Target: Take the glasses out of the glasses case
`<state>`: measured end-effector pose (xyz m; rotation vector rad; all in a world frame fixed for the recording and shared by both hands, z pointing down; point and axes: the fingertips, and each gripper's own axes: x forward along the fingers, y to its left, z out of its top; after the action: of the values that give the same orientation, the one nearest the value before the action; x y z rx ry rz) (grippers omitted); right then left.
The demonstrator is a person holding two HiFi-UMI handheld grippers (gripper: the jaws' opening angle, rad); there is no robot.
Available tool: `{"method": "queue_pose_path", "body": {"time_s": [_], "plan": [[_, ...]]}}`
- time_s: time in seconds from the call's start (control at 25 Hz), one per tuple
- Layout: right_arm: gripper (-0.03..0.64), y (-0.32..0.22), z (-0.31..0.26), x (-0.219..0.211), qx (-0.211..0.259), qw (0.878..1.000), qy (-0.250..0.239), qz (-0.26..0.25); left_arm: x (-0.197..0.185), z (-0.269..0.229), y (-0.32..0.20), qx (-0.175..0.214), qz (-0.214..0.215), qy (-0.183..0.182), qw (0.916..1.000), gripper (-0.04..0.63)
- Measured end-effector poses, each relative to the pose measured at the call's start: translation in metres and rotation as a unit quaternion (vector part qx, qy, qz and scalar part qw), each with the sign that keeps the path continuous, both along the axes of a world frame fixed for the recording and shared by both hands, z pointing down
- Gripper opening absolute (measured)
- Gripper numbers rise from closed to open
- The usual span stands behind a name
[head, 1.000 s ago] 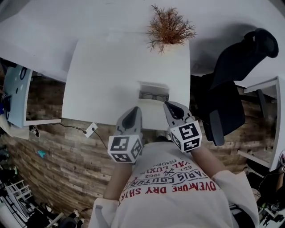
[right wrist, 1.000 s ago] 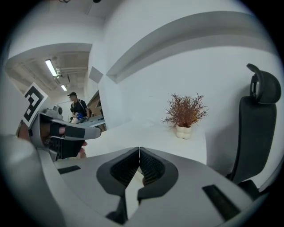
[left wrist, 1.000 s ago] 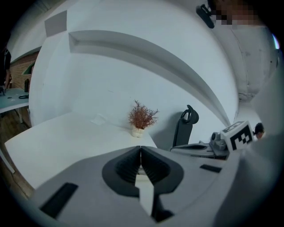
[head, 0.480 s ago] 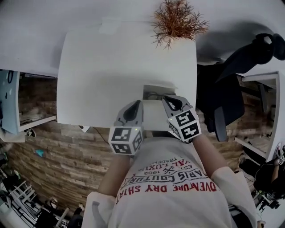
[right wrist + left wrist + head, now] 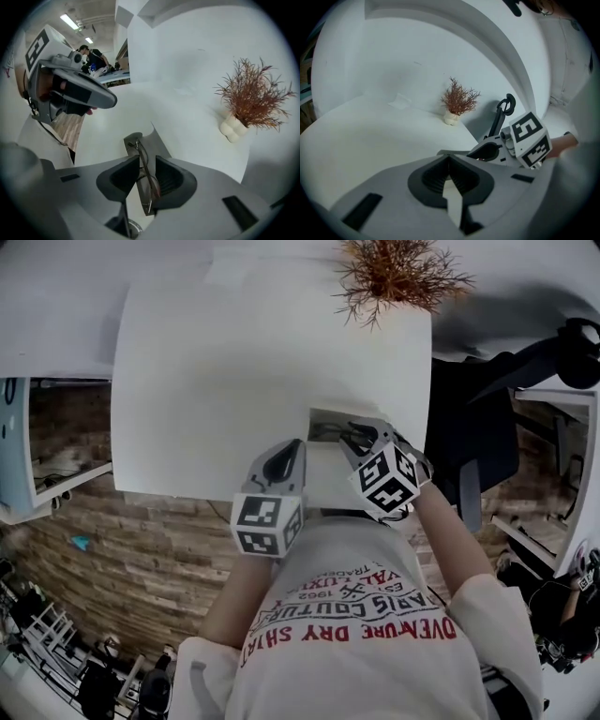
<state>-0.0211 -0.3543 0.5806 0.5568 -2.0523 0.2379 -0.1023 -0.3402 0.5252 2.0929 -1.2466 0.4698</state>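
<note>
I look across a broad white rectangular tabletop [image 5: 234, 362]. At its far edge a dried, reddish-brown twiggy plant [image 5: 398, 273] stands upright in a small lumpy white pot [image 5: 233, 127], with the plain white wall [image 5: 417, 47] behind it. A black office chair [image 5: 473, 427] sits just beside the table's right side. Below the near edge I see a floor of brown wood planks [image 5: 141, 540], and at far left a white shelf [image 5: 56, 491] with a pale blue panel [image 5: 7, 442]. Far off, under bright ceiling strip lights [image 5: 69, 20], is a person in a dark top [image 5: 93, 52].
</note>
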Motion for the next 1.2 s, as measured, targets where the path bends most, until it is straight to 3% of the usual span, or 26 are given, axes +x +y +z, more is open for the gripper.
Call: {"method": "queue_pose_path", "body": {"time_s": [0.24,0.36,0.72,1.0,1.2], "plan": [[0.11,0.007,0.022,0.002,-0.042,0.997,0.038,-0.045,-0.006,0.004,-0.002,-0.006,-0.003,-0.004,1.0,0.008],[0.074,0.005,0.027,0.003,-0.049,0.996,0.052,-0.057,-0.008,0.004,-0.005,-0.006,-0.003,-0.007,1.0,0.008],[0.031,0.004,0.03,0.004,-0.022,0.991,0.067,-0.112,-0.005,0.001,-0.002,-0.005,0.005,-0.01,0.9999,0.006],[0.026,-0.001,0.018,0.004,-0.008,0.993,0.044,-0.113,-0.005,-0.006,0.001,0.002,0.006,-0.012,0.9999,0.006],[0.026,-0.007,-0.003,0.003,0.027,0.993,0.038,-0.107,-0.003,-0.016,0.001,0.016,0.008,-0.009,0.9998,0.006]]}}
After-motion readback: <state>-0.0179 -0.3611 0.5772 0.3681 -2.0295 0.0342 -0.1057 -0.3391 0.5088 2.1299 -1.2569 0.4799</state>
